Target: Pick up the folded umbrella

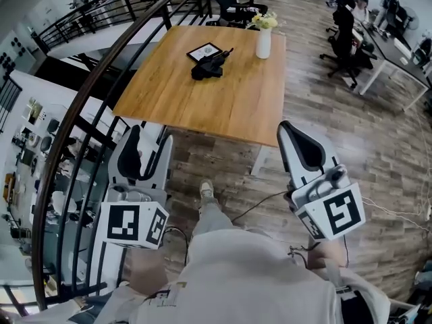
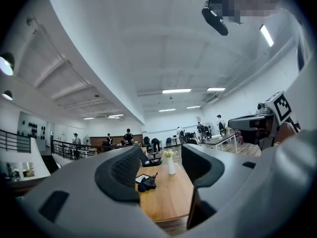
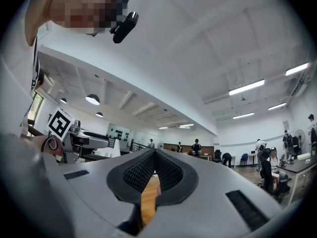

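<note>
The folded black umbrella (image 1: 208,66) lies on the far half of a wooden table (image 1: 223,106), well ahead of both grippers. In the left gripper view the umbrella (image 2: 147,183) shows small and distant between the jaws. My left gripper (image 1: 148,148) is held before the table's near left corner; its jaws stand apart and nothing is between them (image 2: 161,155). My right gripper (image 1: 297,144) hovers off the table's near right corner, with its pads pressed together and empty (image 3: 154,155). Neither gripper touches the umbrella.
A white vase with flowers (image 1: 263,42) and a flat black tablet (image 1: 204,50) stand near the umbrella. A curved dark railing (image 1: 88,100) runs along the left. Office chairs (image 1: 233,5) and desks (image 1: 398,52) lie beyond. My shoe (image 1: 206,191) and a floor cable (image 1: 256,204) are below.
</note>
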`<state>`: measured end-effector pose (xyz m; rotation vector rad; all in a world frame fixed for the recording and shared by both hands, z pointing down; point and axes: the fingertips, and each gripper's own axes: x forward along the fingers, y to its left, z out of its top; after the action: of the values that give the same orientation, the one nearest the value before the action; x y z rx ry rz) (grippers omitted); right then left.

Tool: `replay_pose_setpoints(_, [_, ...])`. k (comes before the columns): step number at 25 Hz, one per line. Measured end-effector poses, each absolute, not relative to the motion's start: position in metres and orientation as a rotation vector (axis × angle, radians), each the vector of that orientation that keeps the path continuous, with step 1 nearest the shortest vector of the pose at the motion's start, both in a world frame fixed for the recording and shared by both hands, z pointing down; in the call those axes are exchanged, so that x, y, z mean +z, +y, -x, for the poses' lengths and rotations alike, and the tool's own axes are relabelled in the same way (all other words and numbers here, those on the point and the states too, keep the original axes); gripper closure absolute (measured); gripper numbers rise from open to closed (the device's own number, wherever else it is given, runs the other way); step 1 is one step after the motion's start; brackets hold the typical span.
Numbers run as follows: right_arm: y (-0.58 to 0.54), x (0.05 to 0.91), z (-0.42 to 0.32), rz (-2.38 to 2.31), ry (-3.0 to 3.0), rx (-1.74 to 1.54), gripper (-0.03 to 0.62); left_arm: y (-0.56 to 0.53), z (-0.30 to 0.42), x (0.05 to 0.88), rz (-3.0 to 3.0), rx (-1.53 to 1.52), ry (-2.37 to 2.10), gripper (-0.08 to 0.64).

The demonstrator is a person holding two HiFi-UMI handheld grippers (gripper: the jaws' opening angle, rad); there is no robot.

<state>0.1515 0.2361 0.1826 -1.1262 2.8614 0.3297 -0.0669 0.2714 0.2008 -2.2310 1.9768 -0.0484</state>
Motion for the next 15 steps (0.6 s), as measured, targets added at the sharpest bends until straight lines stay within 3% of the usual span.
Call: replay_pose_setpoints(15, [0.128,0.213,-0.104,1.188,2.864,0.286,0.565,0.154,0.105,0.229,2.306,-0.086,1.901,0.285])
